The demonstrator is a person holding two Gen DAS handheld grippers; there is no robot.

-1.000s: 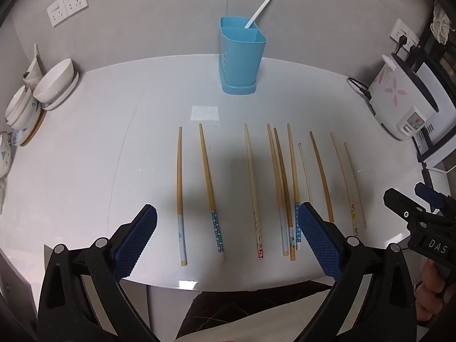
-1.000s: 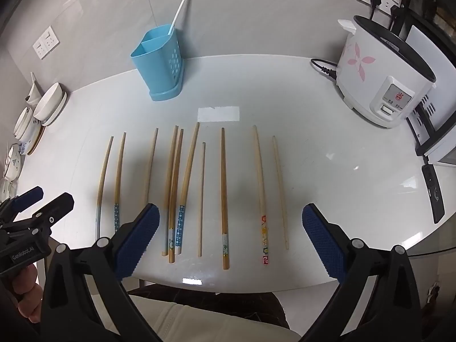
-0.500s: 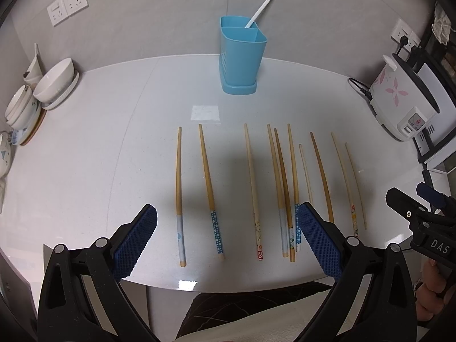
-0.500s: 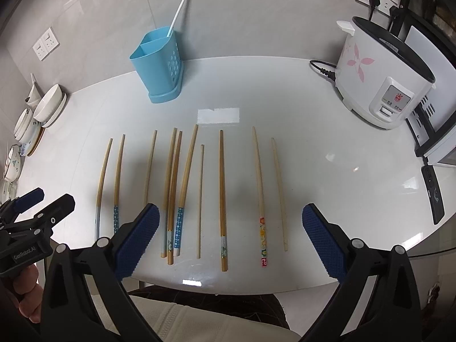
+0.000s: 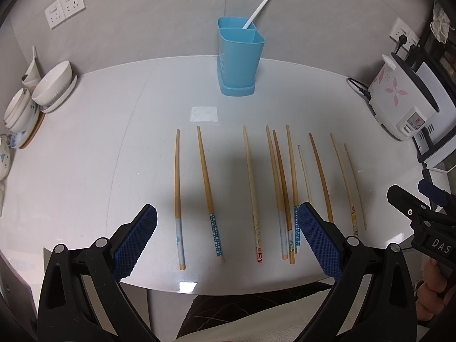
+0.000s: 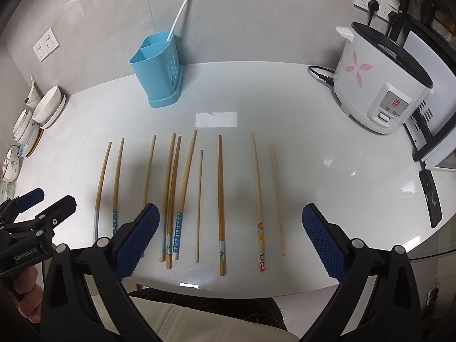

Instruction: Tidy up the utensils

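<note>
Chopsticks (image 6: pixel 221 199) on table, ahead of wide-spread right gripper (image 6: pixel 230 239)

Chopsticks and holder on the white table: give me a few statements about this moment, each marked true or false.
1. Both tongs, left and right, are open and hold nothing. True.
2. The blue holder lies tipped on its side. False: it stands upright near the wall.
3. A white straw sticks out of the holder's rear compartment. True.
4. The chopsticks are stacked in one heap. False: they lie side by side in a row, with a few near the middle touching or crossing.
5. The rice cooker is unplugged. False: its cord runs from its base, though the far end is hidden.
</note>
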